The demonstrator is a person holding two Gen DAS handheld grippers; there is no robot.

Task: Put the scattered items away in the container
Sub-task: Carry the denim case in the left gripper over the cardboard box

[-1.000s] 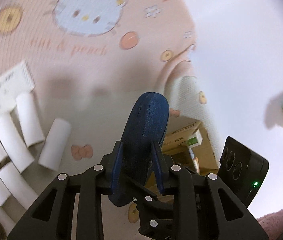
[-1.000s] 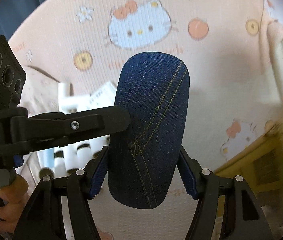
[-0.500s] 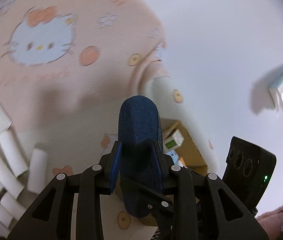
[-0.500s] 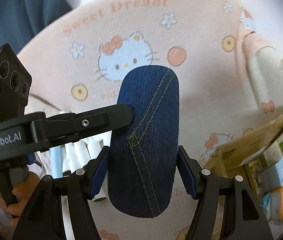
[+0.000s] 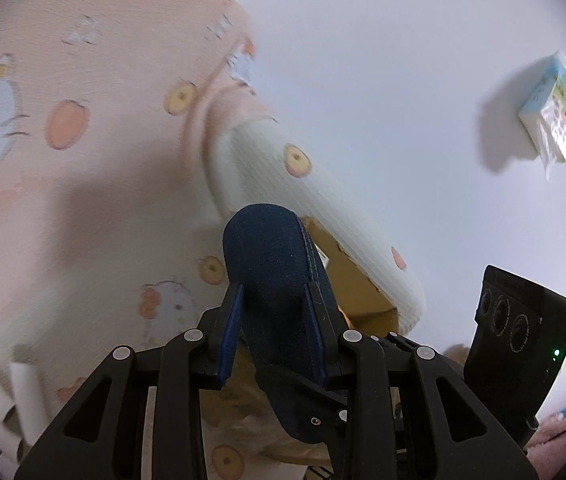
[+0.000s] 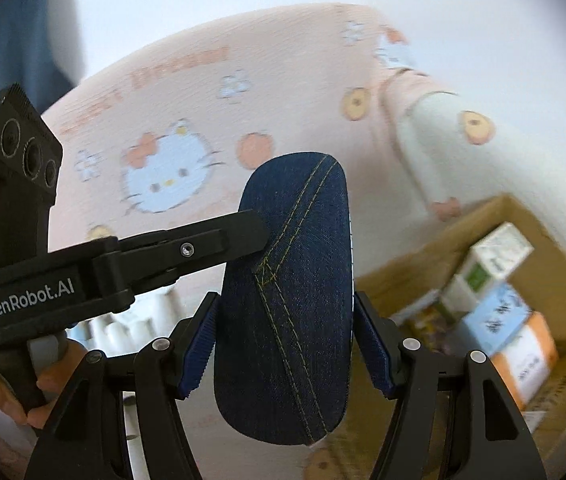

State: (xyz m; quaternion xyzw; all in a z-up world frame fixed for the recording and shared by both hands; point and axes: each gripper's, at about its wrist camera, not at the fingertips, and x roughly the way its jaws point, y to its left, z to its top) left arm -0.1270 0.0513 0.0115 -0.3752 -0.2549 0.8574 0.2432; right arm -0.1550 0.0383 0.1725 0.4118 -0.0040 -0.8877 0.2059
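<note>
A dark blue denim case (image 6: 287,300), oval and flat like a case for glasses, is held in the air by both grippers at once. In the right wrist view its long axis runs away from the camera, with the near end low between the fingers and the far end pointing up toward the pink cartoon-cat blanket (image 6: 187,120). A yellow stitched seam goes along its broad face. The right gripper (image 6: 287,354) has its two blue pads pressed on the long edges of the case, so its jaws are closed on the case across the width. The left gripper (image 5: 275,336) comes in from the left in this view and touches the left edge of the case near the middle. In the left wrist view the same case is seen on its narrow side, pointing up and away, and the left jaws are clamped on it at the two flat faces.

To the right and lower than the case stands an open cardboard box (image 6: 563,240), on the blanket, with several small cartons (image 6: 495,256) inside; the picture is blurred there, so I cannot read them well. White paper rolls (image 5: 27,396) lie at the far left on the blanket. A small tissue pack (image 5: 555,120) hangs on the white wall (image 5: 403,80) at the right.
</note>
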